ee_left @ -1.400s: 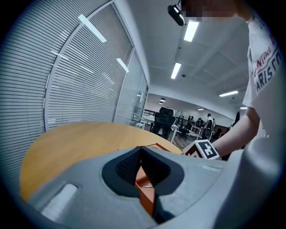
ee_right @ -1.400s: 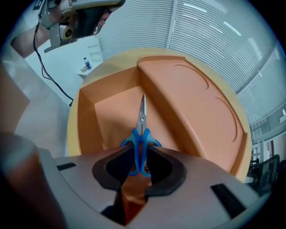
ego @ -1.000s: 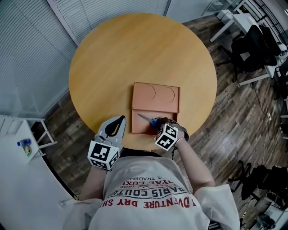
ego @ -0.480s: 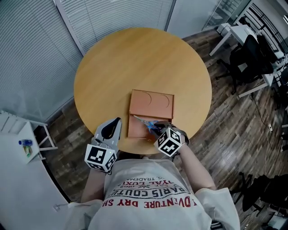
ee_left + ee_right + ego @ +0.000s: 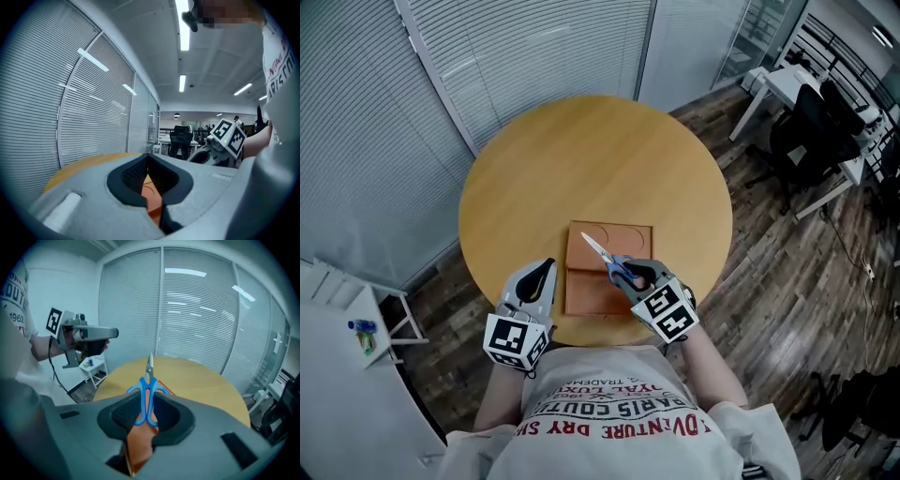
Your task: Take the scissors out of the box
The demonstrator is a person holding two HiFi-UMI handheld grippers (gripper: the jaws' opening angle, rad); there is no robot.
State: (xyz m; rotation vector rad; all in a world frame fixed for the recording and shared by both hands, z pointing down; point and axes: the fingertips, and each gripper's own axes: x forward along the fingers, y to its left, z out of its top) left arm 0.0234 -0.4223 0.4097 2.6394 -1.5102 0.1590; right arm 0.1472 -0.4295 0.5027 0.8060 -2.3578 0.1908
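The only writing we can read is on the person's white T-shirt (image 5: 619, 422). Red capitals give "PARIS COUTU" and, below it, "VENTURE DRY SH", both cut off at the sides. The smaller lines above them are too fine for us to make out. In the right gripper view the same shirt shows "1962" at the left edge. The marker cubes (image 5: 666, 314) carry black-and-white square patterns.

The right hand-held gripper (image 5: 637, 274) is clenched on the scissors (image 5: 607, 260). Their blue handles sit between its pads, and the closed blades point away from the person. The scissors are out of the box (image 5: 630, 239), held in the air over it. The box lies open on the round wooden surface (image 5: 591, 159), near the edge closest to the person. Its lid lies flat beyond the tray and bears two circle outlines. The left hand-held gripper (image 5: 547, 267) hangs just left of the box, jaws together with nothing between them, apart from both box and scissors.

Around the surface we see slatted blinds (image 5: 534, 47) and a dark plank floor (image 5: 769, 253). A black office chair (image 5: 811, 131) stands by a white desk (image 5: 783, 84). Off to the person's left is a small white side table (image 5: 99, 365) with a blue-capped bottle (image 5: 90, 362) on it.
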